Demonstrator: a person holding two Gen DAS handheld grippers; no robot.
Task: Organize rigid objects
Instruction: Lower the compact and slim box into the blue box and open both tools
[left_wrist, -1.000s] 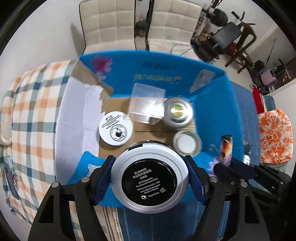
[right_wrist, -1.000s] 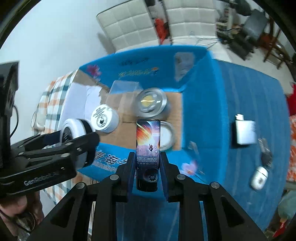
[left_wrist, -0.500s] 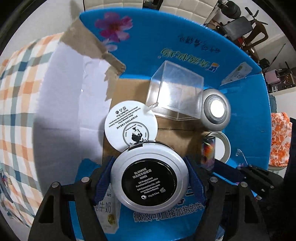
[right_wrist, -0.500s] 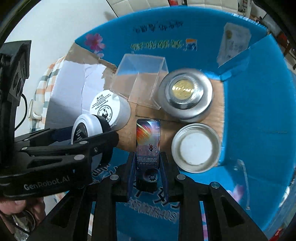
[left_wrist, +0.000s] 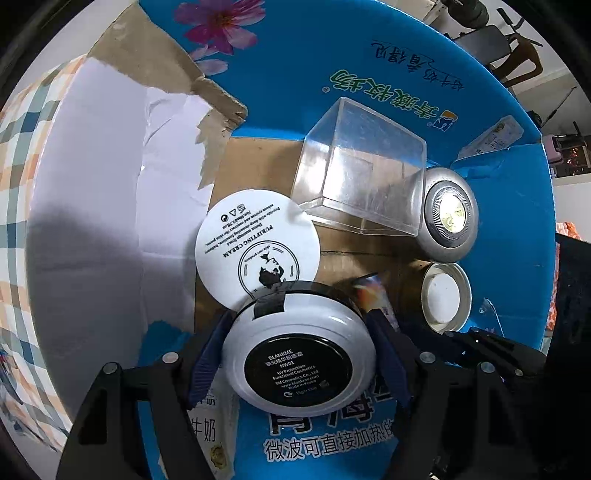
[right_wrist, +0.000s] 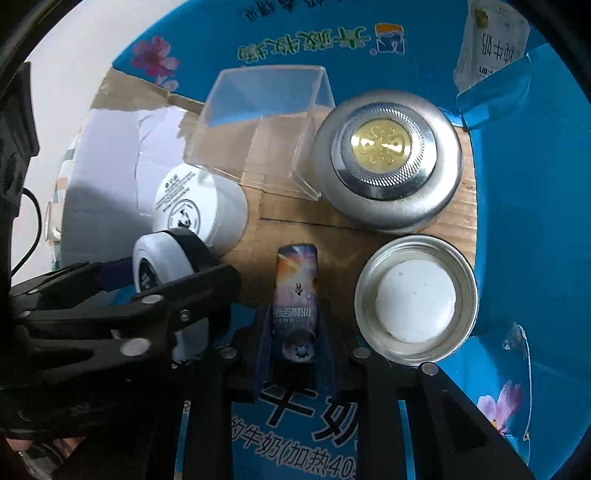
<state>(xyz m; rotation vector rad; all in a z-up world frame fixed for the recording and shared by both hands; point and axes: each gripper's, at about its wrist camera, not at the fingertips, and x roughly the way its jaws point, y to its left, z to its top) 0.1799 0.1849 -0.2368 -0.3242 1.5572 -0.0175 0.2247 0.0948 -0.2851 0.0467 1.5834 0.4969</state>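
Over the blue carton (left_wrist: 388, 85), low above its cardboard floor, the left gripper (left_wrist: 299, 350) clamps a round compact (left_wrist: 298, 356) while the right gripper (right_wrist: 295, 325) pinches a slim printed tube (right_wrist: 295, 291). Beyond them sit a white cream jar (left_wrist: 257, 246), a clear plastic box (left_wrist: 360, 173), a silver tin (right_wrist: 386, 160) and an open metal lid (right_wrist: 415, 299) at right.

1. My left gripper (left_wrist: 297, 354) has its jaws clamped on a round white compact with a black label (left_wrist: 299, 363).
2. My right gripper (right_wrist: 295, 325) has its jaws pinched on a slim printed tube (right_wrist: 295, 291), just beside the left.
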